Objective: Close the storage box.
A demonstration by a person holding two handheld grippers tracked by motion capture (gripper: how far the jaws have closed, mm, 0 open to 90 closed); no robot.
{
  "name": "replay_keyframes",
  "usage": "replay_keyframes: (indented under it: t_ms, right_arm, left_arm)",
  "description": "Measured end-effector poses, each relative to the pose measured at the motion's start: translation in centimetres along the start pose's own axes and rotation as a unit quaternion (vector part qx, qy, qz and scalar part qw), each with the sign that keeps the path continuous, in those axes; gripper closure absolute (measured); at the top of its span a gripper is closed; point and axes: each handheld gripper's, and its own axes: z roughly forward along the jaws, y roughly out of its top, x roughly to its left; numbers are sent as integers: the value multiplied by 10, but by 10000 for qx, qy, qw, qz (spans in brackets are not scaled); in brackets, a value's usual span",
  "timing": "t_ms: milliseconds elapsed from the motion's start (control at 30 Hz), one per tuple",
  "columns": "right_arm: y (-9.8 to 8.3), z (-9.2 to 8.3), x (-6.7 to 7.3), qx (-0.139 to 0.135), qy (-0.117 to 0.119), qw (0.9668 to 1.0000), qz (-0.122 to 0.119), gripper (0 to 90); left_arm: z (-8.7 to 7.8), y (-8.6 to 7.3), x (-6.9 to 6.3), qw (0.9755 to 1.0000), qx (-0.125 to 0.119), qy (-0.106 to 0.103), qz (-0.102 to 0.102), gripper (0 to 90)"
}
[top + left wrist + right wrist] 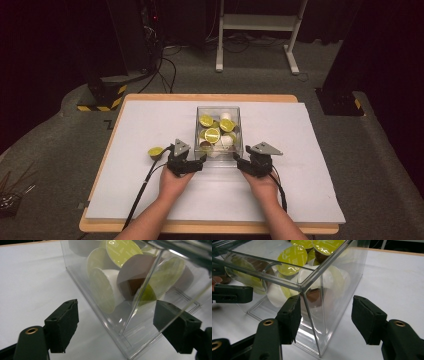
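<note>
Flanking 1 clear box (218, 131): 2 hand-held grippers, 1 loose capsule (155, 151).

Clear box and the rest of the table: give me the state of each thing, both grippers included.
Clear box: upright, lidless, filled with capsules.
Capsules: piled inside, tilted.
Loose capsule: on the sheet, left of the box.
Left gripper: open, astride the near left corner.
Right gripper: open, astride the near right corner.

The high view looks forward and down over the whole table (150, 130) from the near side. Each gripper view sits low and close at a near corner of the clear box (218, 150), left (130, 322) and right (312, 315), facing far.
</note>
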Motion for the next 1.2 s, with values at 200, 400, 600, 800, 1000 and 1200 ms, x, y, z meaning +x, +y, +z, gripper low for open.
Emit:
replay_keyframes:
  t_ms: [200,400,600,800,1000,1200]
  right_arm:
    - [0,-5,1,11,27,10000,-59,424]
    - [-3,-12,4,7,58,9999,-121,420]
    - [-7,-21,7,-40,115,9999,-89,419]
    - [-10,-30,8,-59,140,9998,-97,418]
    - [-16,-42,6,-35,86,9999,-98,418]
    - [-25,-55,-6,8,-86,9999,-62,418]
  left_arm:
    - [-6,0,1,10000,14,-24,65,217]
    - [-18,-4,1,9998,-2,-145,153,206]
    - [-32,-10,6,9995,6,-224,238,206]
    - [-52,-13,12,9991,-40,-272,312,206]
    - [-73,-19,26,9994,-46,-146,308,212]
    - [-99,-29,52,9993,-16,174,328,206]
